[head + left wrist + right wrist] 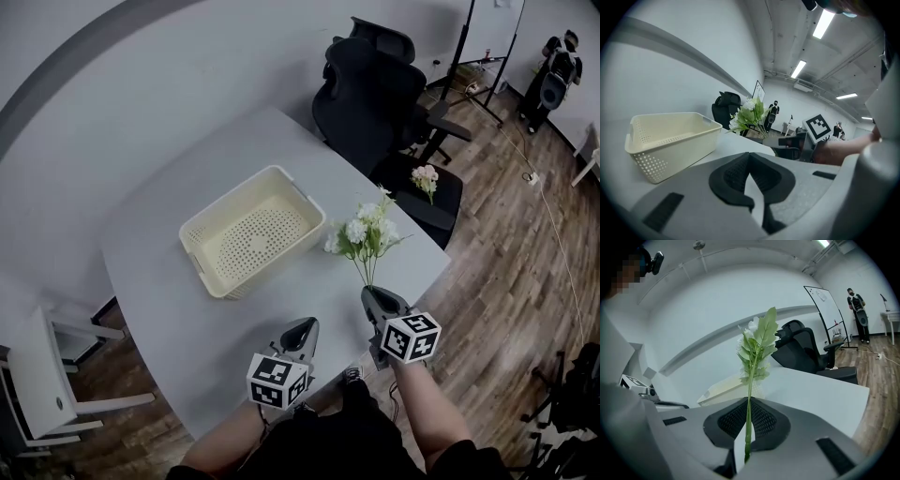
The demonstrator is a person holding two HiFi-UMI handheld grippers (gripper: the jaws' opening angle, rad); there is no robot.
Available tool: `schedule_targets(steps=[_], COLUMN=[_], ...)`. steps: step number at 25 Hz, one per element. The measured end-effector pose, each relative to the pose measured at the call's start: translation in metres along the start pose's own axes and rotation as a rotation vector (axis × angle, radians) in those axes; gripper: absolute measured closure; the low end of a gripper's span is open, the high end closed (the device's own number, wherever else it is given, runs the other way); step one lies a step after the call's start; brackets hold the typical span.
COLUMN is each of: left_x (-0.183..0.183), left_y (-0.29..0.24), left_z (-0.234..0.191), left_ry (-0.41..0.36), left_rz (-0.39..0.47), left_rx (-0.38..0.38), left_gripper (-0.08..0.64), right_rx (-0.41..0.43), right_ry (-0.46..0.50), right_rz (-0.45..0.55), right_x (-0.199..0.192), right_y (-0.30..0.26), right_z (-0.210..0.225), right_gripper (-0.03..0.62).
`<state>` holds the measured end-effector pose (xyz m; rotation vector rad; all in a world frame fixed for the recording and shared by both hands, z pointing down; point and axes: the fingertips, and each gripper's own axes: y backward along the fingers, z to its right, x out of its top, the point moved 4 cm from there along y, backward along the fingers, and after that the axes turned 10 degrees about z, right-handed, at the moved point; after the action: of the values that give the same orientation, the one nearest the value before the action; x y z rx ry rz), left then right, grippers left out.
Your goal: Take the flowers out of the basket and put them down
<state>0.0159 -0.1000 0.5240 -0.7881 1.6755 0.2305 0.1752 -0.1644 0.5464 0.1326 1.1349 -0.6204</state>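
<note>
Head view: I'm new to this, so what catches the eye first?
A bunch of white artificial flowers with green stems is clamped by its stems in the right gripper, above the grey table. Left of it sits an empty cream perforated plastic basket; a small pale pink bouquet lies on the black office chair.
</note>
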Motion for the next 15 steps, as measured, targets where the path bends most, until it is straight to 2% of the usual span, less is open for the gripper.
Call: schedule_targets(steps=[15], left_x=[-0.029], left_y=[-0.070], left_z=[0.004], left_ry=[0.060], left_rz=[-0.062], left_rx=[0.092], left_gripper=[0.554], right_rx=[0.000], right_ry=[-0.056], right_rz=[-0.168], right_x=[-0.042], right_y=[-0.048], right_z=[0.085], right_gripper=[0.566])
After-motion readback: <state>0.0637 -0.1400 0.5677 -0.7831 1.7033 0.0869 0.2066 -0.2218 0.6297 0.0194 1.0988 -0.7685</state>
